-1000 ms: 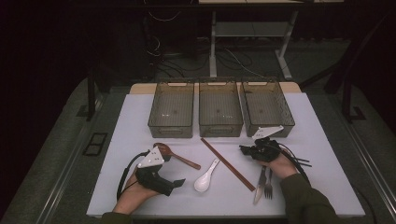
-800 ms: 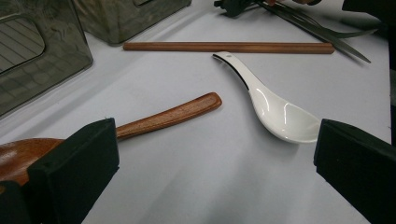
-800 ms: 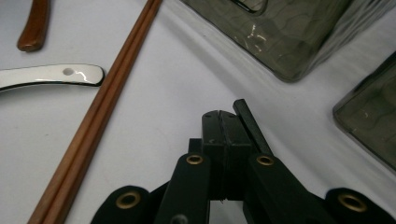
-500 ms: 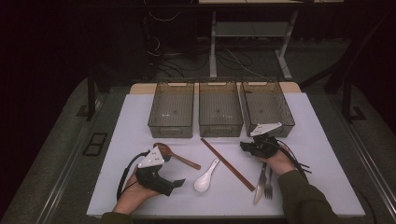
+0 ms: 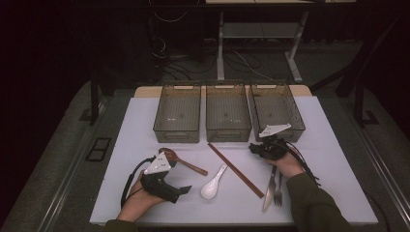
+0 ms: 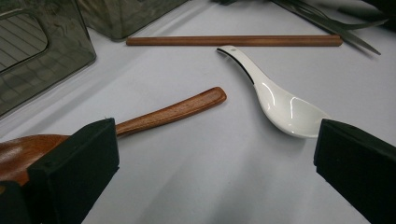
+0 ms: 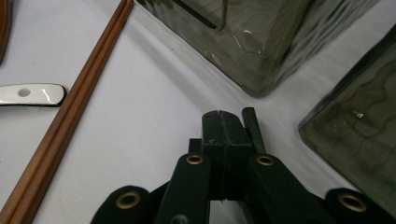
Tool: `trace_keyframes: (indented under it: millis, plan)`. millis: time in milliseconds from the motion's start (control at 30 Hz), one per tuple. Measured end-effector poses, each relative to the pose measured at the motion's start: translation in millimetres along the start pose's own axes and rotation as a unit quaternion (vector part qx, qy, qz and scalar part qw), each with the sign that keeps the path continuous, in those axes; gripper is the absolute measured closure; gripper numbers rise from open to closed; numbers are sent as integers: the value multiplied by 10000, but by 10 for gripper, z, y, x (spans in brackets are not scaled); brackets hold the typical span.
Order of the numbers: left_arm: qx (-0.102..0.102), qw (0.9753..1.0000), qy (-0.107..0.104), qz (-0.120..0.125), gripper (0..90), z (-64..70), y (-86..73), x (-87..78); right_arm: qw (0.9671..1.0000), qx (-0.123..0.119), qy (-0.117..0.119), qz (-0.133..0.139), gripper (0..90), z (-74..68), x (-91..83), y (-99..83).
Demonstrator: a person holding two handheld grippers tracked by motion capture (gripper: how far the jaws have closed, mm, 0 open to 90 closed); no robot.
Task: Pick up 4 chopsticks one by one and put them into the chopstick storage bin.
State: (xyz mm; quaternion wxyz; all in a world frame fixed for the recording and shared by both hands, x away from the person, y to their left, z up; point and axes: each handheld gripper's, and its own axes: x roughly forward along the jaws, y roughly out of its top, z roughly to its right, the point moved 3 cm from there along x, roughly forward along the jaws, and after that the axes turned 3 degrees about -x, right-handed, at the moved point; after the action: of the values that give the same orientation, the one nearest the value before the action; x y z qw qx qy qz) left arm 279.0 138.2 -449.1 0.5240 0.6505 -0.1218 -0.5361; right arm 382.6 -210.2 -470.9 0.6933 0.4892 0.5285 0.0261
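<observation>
Meanwhile, cutlery waits between two tongs

Now the left gripper (image 5: 181,189) rests low on the white table (image 5: 333,145), jaws spread wide, nothing between them. Just behind its left jaw lies the wooden spoon (image 6: 154,115); ahead of its right jaw sits the white ceramic spoon (image 6: 275,95), and beyond that the chopsticks (image 6: 233,40). The right gripper (image 7: 229,123) has its jaws pressed together, empty, just short of the three smoky plastic bins (image 5: 228,112). Behind its hand lie a fork (image 5: 278,186) and knife (image 5: 269,191).
</observation>
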Motion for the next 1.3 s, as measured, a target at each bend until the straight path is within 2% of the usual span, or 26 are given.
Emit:
trace_keyframes:
  millis: [300, 400, 467, 633, 767, 900, 933, 967, 1033, 1100, 1300]
  plan:
    - [2, 10000, 21, 13, 0, -6, -6, -3, 9999, 35, 77, 113, 889, -9, -69, 8]
    - [-12, 10000, 18, 23, 0, -9, -10, -3, 9997, 60, 126, 183, 827, -10, -129, 13]
    - [-18, 10000, 26, 15, 0, -16, -15, -8, 9996, 87, 162, 227, 745, -17, -181, 11]
    - [-42, 10000, 27, 50, 0, -22, -16, -14, 9977, 354, 435, 392, 573, 7, -328, -6]
    - [-50, 10000, 32, 63, 0, -22, -19, -19, 9971, 326, 503, 478, 493, 17, -451, -52]
    - [-65, 9999, 29, 79, 0, -20, -18, -20, 9966, 328, 498, 573, 399, 8, -585, -116]
    - [-65, 9999, 29, 79, 0, -20, -18, -20, 9966, 328, 498, 573, 399, 8, -585, -116]
    - [-80, 9999, 25, 81, 0, -16, -21, -19, 9968, 314, 386, 628, 387, 12, -659, -160]
    - [-65, 9999, 19, 79, 0, -13, -23, -18, 9968, 266, 434, 613, 381, 19, -727, -195]
    - [-61, 10000, 29, 72, 0, -10, -28, -15, 9973, 236, 318, 622, 375, 37, -802, -236]
    - [-89, 9999, 14, 80, 0, 8, -34, -7, 9974, 210, 250, 641, 364, 69, -963, -363]
